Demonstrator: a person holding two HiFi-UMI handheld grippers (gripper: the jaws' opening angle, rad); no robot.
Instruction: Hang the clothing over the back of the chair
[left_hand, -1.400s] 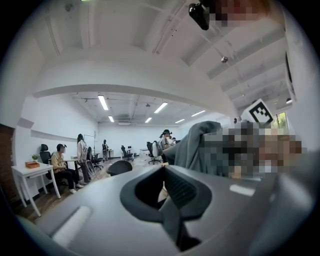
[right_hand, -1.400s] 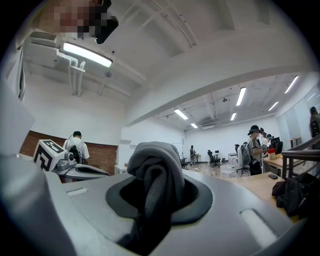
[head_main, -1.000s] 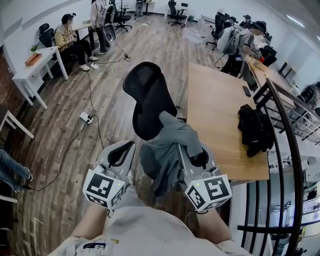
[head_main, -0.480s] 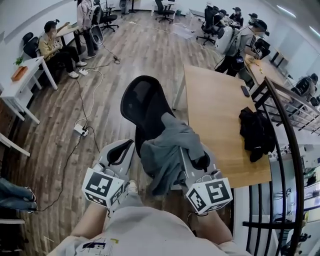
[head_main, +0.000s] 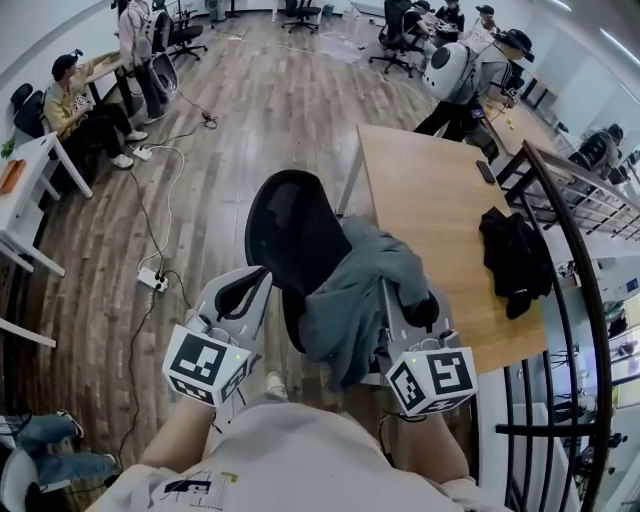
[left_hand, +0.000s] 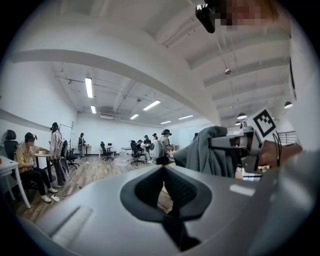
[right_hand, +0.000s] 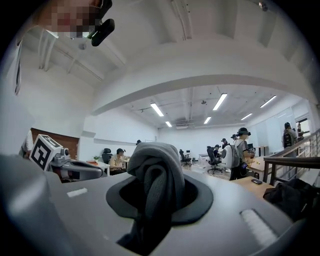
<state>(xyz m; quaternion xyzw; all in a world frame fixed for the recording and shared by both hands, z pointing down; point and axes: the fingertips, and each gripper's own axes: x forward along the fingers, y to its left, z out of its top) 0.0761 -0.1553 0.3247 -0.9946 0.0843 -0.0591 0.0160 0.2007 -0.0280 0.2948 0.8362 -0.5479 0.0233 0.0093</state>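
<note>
We see a wooden table (head_main: 430, 220) bearing a black bundle (head_main: 515, 262) and a phone (head_main: 484, 172), a white power strip (head_main: 152, 280) on the plank floor (head_main: 230, 110), a seated person (head_main: 75, 100) at left, a dark railing (head_main: 586, 310) at right.

Clothing (head_main: 355, 300): grey cloth, soft, matt, in thick folds. Chair (head_main: 292, 232) back: black mesh, matt. Counter (head_main: 425, 190): pale wood, smooth, slight sheen. Floor (head_main: 250, 120): wood-grain planks. My fingers (head_main: 215, 315): smooth matt grey plastic.

Chair (head_main: 290, 230) left of the table (head_main: 420, 205), clothing (head_main: 350, 300) between chair and right gripper (head_main: 405, 308), bundle (head_main: 512, 262) on the table's right edge.
</note>
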